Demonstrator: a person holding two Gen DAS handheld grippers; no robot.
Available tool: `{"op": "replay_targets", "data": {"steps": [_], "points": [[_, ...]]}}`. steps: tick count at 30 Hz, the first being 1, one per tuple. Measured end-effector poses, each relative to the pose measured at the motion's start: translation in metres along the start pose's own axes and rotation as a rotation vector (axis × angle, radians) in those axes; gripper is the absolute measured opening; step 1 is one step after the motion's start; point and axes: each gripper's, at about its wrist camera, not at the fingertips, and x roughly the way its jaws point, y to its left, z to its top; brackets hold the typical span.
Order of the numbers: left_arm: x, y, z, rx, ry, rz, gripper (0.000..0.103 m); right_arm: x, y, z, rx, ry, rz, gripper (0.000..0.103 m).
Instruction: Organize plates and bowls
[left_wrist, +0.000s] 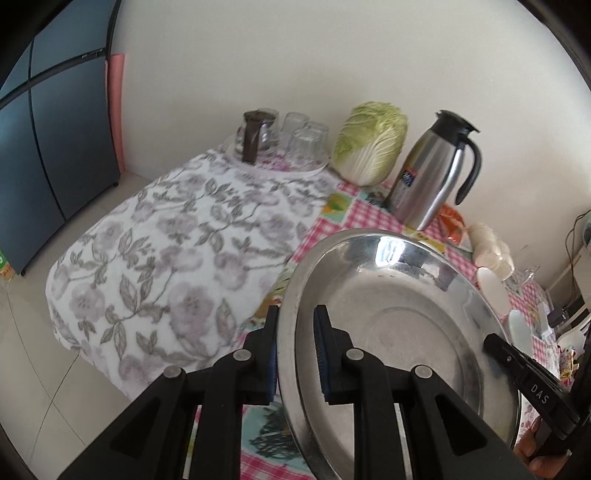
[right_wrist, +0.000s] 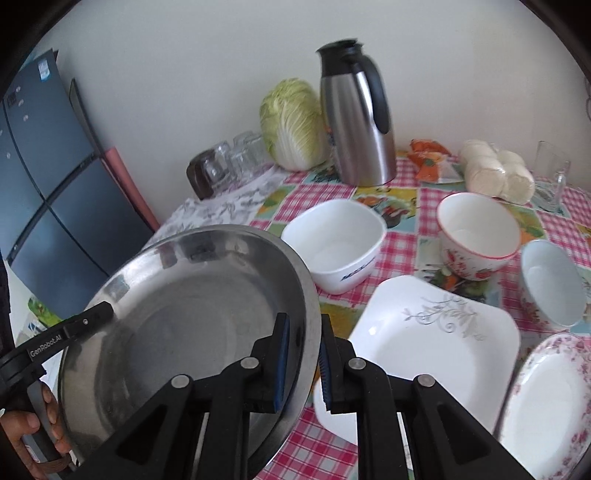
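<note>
Together, both grippers, left (left_wrist: 295, 354) and right (right_wrist: 303, 363), clamp the round, shiny steel plate (right_wrist: 192, 314) at its nine and three o'clock rims.

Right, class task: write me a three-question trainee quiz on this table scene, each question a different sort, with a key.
1. True or false: both grippers clamp the rim of the steel plate.
2. Which stands beside the cabbage? A. steel flask B. square white bowl C. floral plate
3. Fill in: under the upturned glasses lies a ___ cloth.

Key
1. True: the left gripper and right gripper each pinch an opposite edge.
2. A
3. Floral; the grey-flowered cloth.
</note>
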Motion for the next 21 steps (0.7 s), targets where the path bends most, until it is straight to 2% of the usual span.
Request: {"op": "replay_targets", "data": {"steps": [6,10,17,21], "points": [[-0.023,-0.058,0.014,0.058,-0.050,-0.048,0.018,-0.052,-0.038,0.014,0.070,-0.105,-0.032,0.016],[-0.036,-0.103,0.021,0.096,-0.088,-0.110,0.018,-0.087,-0.073,0.017,0.125,-0.174,-0.057,0.016],[-0.039,-0.174,0.021,0.119,-0.082,-0.203,0.018,-0.141,-0.124,0.019,0.178,-0.273,-0.166,0.016],[-0.038,-0.206,0.015,0.124,-0.070,-0.247,0.018,-0.169,-0.153,0.012,0.219,-0.324,-0.180,0.016]]}}
